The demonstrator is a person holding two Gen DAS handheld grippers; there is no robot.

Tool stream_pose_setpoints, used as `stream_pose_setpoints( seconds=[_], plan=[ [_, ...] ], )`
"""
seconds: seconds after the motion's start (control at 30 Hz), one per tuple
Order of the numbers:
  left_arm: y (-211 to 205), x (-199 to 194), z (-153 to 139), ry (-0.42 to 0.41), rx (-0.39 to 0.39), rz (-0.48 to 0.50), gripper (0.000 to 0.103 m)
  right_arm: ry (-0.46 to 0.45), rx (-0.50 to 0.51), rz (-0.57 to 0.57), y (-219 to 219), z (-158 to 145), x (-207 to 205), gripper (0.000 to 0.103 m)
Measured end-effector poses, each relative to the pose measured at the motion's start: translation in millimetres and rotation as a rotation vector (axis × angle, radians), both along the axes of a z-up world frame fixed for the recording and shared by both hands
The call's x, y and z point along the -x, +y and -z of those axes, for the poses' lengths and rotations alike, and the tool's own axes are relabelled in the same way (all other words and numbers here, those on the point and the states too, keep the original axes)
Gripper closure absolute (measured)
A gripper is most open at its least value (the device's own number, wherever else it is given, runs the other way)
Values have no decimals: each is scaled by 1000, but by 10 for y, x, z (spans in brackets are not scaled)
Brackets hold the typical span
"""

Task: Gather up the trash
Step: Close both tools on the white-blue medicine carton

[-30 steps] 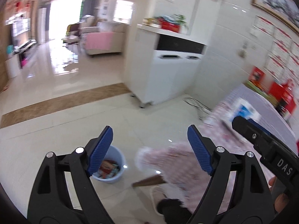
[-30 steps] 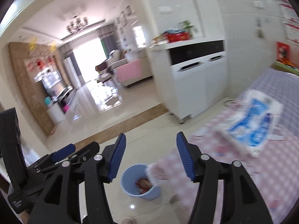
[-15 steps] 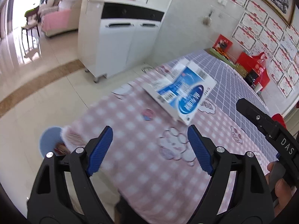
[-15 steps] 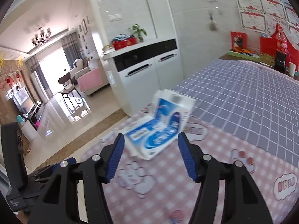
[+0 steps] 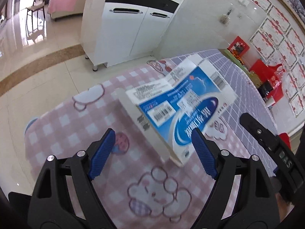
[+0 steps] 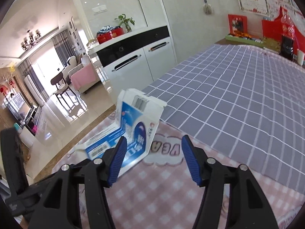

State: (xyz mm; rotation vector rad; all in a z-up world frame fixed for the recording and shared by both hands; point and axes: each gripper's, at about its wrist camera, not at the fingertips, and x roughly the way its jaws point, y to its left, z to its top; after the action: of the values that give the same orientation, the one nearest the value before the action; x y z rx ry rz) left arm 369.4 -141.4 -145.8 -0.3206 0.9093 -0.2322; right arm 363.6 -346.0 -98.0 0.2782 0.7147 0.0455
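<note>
Over the pink checked cartoon-print tablecloth, my left gripper hangs with jaws wide apart and empty. Just ahead lies a flattened blue-and-white cardboard box, the trash, untouched. A second ago I faced the floor and a blue bucket; now the box fills my sight, so pickup looks next.

From the right wrist, my right gripper is also released, holding nothing. Its box sits bent upward near the left pad, beside the grey grid cloth.
</note>
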Motion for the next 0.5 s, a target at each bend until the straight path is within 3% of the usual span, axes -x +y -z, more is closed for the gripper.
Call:
stream_pose_setpoints(
  seconds=[0.23, 0.27, 0.33, 0.37, 0.43, 0.5],
  plan=[
    [-141, -180, -11, -20, -83, 28, 23, 32, -69, -27, -69, 248, -485, 44],
    [-151, -194, -9, -24, -80, 38, 23, 34, -73, -33, -65, 273, -527, 51],
    [-152, -211, -5, -29, -61, 54, 26, 41, -80, -73, -7, 285, -573, 77],
    [-152, -217, -5, -31, -52, 68, 38, 45, -82, -100, 37, 292, -579, 77],
    [-136, -226, -4, -29, -58, 64, 47, 37, -53, -109, 99, 255, -550, 81],
    [-60, -216, 3, -28, -62, 47, 65, 27, -27, -115, 169, 208, -481, 83]
  ],
)
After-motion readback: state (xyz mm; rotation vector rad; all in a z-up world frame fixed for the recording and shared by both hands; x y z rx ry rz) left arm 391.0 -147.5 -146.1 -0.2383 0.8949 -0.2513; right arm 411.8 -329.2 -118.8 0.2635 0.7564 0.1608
